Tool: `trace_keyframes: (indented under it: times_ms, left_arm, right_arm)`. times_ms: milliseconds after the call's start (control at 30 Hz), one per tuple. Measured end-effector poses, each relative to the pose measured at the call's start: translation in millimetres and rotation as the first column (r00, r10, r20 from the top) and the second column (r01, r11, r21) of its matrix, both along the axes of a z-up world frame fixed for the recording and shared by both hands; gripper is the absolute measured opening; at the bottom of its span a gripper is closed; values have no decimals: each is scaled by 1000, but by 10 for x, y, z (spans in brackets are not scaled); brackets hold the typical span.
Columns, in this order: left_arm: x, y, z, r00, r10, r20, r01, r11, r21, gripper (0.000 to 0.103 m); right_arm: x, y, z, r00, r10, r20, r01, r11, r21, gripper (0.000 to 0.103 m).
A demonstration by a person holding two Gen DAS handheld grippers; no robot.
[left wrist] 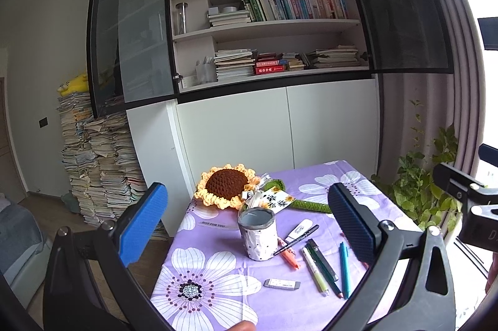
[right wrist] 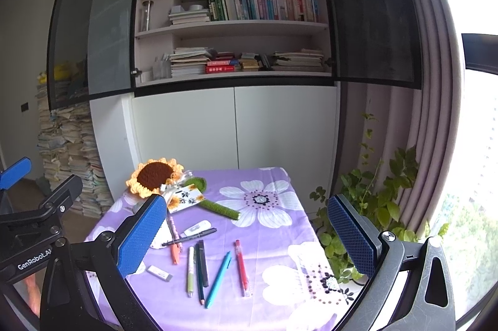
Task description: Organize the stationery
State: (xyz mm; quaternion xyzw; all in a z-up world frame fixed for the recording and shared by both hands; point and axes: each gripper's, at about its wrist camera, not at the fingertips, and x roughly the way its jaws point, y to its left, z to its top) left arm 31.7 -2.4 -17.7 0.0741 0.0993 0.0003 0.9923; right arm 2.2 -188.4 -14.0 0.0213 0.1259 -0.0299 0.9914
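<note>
A white dotted pen cup [left wrist: 258, 236] stands upright and empty on the purple flowered tablecloth [left wrist: 218, 293]. Right of it lie several pens: a black pen [left wrist: 297, 239], an orange pen [left wrist: 289, 257], a yellow-green highlighter [left wrist: 315, 270] and a teal pen [left wrist: 345, 268]. An eraser [left wrist: 282, 284] lies in front, a white correction tape [left wrist: 298, 230] behind. The right wrist view adds a red pen [right wrist: 241, 267], the teal pen [right wrist: 218, 278] and the eraser [right wrist: 159, 269]; the cup hides behind a finger. My left gripper [left wrist: 249, 225] and right gripper [right wrist: 247, 234] hover above the table, both open and empty.
A crocheted sunflower [left wrist: 225, 184] with a card lies at the table's far end. A white cabinet [left wrist: 280, 125] and bookshelves stand behind. Stacked papers [left wrist: 99, 163] fill the left floor, and a leafy plant [right wrist: 367, 200] grows right of the table by the curtain.
</note>
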Motion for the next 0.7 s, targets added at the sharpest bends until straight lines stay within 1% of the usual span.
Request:
trace_keyframes:
  times_ms: [200,333,433,533,600,700]
  left_arm:
    - [176,69,-126,999,23,-40,-23,1000,1,102]
    - [315,194,-250,996,56,-68,-57,998,-18,102]
    - [470,279,-386,992,47,-115,-49,999,-13,102]
    - [649,311,-567,985,50,-162,-49,999,7,102]
    - [807,329,-716,978,48,-205,-47,999,13,102]
    - [1064,361,-916,961,19,-276,-21,1000,-7,102]
  right_arm:
    - [151,-70,-96,999,-6,-40,6,1000,10,103]
    - [305,-125,-239,995,-14,-101,15,1000,14,103]
    - [465,-187,-391,986,-9,-167,14,999,29,103]
    - [641,-256,-568,972,-14,-234,27,998,53,103]
    - [772,-293,-692,962,-27,-273,47,997,64,103]
    - [943,-314,-849,946,-37,-323,62,996,67,103]
